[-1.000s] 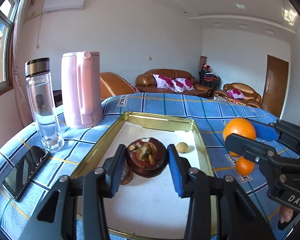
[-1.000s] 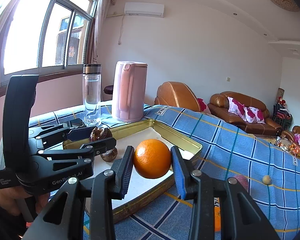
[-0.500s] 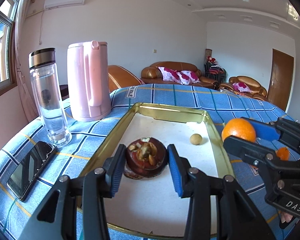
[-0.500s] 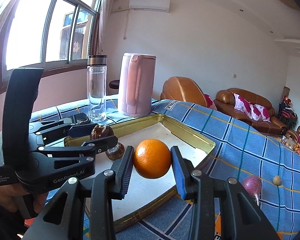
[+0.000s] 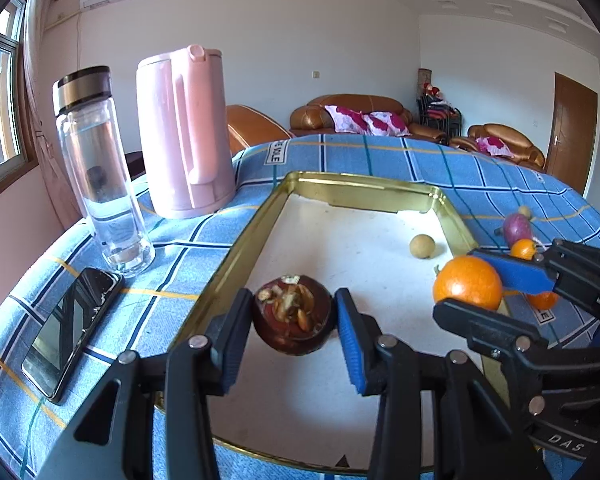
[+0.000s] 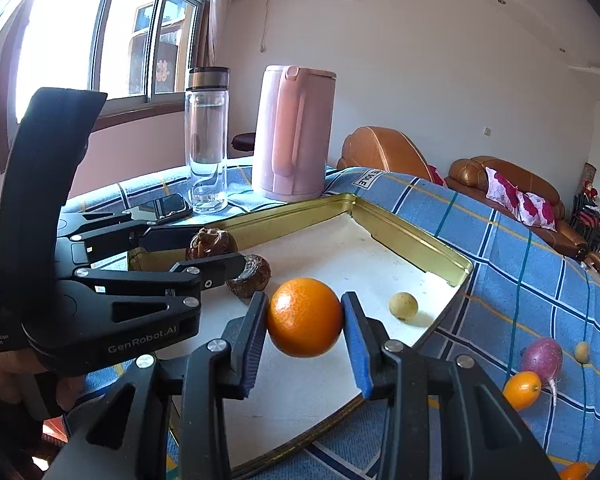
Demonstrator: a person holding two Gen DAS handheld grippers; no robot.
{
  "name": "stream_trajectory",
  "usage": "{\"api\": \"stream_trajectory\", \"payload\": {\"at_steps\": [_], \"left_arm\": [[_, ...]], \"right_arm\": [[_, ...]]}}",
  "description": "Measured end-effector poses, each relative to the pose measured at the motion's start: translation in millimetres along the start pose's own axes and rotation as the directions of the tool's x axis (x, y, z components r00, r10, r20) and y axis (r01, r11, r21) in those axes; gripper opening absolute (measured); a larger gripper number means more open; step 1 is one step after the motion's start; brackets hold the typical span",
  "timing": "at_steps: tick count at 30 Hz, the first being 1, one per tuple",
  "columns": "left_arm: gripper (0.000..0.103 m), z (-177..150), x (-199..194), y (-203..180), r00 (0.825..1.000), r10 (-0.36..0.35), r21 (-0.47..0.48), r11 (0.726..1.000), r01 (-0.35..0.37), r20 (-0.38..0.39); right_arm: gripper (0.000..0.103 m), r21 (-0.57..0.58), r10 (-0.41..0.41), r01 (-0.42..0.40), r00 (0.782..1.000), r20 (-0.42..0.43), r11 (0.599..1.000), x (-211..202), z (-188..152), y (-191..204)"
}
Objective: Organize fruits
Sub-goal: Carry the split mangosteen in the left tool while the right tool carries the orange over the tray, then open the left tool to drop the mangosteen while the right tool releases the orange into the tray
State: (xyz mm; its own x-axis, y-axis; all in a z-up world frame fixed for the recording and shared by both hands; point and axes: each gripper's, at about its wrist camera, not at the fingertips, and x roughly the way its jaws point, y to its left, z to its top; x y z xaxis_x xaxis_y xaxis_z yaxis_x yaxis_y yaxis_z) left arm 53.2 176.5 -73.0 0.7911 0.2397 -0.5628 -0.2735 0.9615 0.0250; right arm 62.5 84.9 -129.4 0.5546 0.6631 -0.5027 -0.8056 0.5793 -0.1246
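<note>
While our left tool [image 5: 294, 336] grips a mangosteen [image 5: 293, 320] over the tray [image 5: 364, 188], our right tool [image 6: 305, 332], closed on the orange [image 6: 304, 317], hangs above the tray's near edge, white floor directly below both.

A table draped in a blue plaid cloth [image 5: 380, 156] carries a gold-rimmed rectangular metal tray [image 5: 364, 190], a tall pink plastic kettle [image 5: 184, 132], a clear glass bottle with a dark lid [image 5: 100, 168] and a black smartphone [image 5: 72, 328]. Beside the tray lie a purple radish [image 6: 542, 358], a small orange kumquat [image 6: 522, 390] and a tiny tan round fruit [image 6: 581, 351].
</note>
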Motion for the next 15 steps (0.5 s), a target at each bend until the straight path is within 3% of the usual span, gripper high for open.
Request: {"api": "stream_trajectory", "payload": {"at_steps": [15], "left_arm": [[0.044, -7, 12, 3, 0.998, 0.010, 0.014, 1.000, -0.009, -0.061]], "right_arm": [[0.039, -0.036, 0.028, -0.033, 0.993, -0.114, 0.999, 21, -1, 10]]}}
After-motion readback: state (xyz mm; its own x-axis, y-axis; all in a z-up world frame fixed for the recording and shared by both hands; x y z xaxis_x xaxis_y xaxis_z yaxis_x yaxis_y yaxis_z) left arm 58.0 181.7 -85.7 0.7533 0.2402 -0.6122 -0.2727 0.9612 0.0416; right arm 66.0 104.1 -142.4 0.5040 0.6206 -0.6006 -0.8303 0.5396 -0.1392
